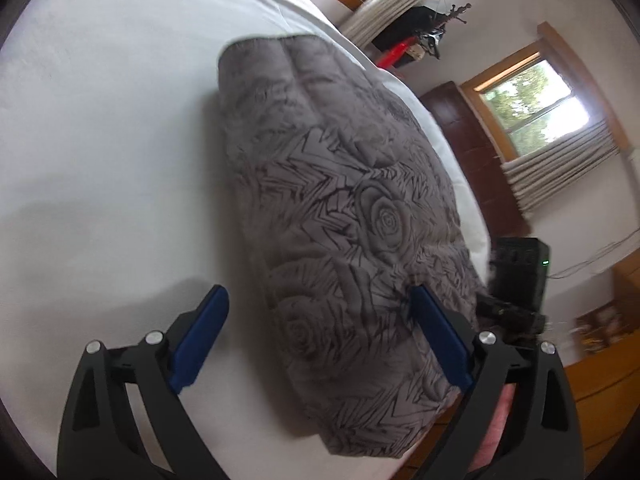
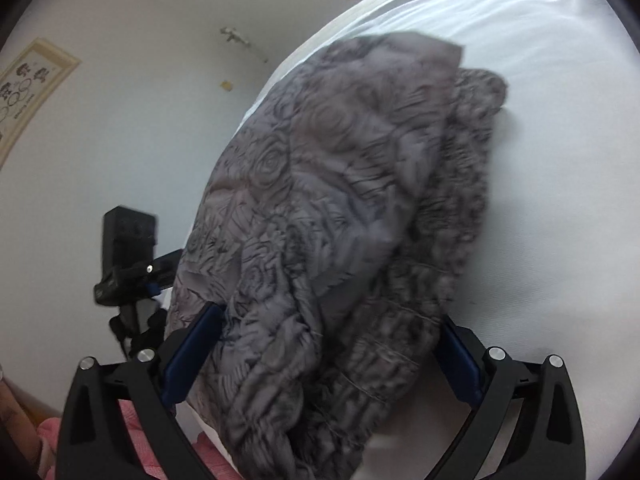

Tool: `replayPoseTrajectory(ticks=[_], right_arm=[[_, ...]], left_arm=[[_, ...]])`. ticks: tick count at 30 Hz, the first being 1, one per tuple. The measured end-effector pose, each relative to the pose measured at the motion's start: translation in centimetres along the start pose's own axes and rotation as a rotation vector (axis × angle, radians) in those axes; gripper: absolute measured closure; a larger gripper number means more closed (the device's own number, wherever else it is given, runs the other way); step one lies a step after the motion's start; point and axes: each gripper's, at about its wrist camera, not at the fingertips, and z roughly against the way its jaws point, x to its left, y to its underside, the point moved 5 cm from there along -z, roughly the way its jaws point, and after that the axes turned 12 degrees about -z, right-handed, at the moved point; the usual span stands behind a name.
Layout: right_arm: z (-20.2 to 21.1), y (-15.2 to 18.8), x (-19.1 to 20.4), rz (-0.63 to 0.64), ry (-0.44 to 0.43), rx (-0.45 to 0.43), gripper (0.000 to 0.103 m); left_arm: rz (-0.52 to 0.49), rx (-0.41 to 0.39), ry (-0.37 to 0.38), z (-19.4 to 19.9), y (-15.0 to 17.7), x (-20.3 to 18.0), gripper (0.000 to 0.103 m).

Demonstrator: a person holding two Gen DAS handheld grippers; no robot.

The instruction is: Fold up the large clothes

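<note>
A grey garment [image 1: 340, 208] with a rose pattern lies folded into a thick bundle on the white bed [image 1: 104, 128]. My left gripper [image 1: 320, 300] is open over the bundle's near end; its left pad hangs above bare sheet and its right pad above the cloth. In the right wrist view the same garment [image 2: 340, 208] fills the gap between the wide-spread fingers of my right gripper [image 2: 328, 320], which is open; its pads sit at the cloth's sides without squeezing it. Each view shows the other gripper beside the bundle.
The white bed [image 2: 560, 160] stretches past the bundle. A dark wooden board [image 1: 476, 152] and a window with pleated curtains [image 1: 560, 168] stand beyond the bed. A framed picture [image 2: 28, 84] hangs on the white wall. Pink cloth [image 2: 136, 436] on the person shows at the bottom.
</note>
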Motion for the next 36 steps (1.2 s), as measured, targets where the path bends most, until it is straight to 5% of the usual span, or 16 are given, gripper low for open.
replayPoseTrajectory(ticks=[6, 16, 24, 36], right_arm=[[-2.4, -0.1, 1.8, 0.053, -0.030, 0.047, 0.008], [-2.6, 0.0, 4.5, 0.152, 0.032, -0.022, 0.046], [-5.2, -3.2, 10.7, 0.312, 0.095, -0.066, 0.051], [-17.0, -13.7, 18.0, 0.443, 0.062, -0.032, 0.051]], left_arm=[[0.028, 0.048, 0.142, -3.2, 0.2, -0.3, 0.008], [-0.068, -0.011, 0.070, -2.7, 0.0, -2.5, 0.041], [-0.100, -0.112, 0.010, -0.3, -3.6, -2.5, 0.044], [-0.091, -0.256, -0.159, 3.0, -8.9, 2.6, 0.044]])
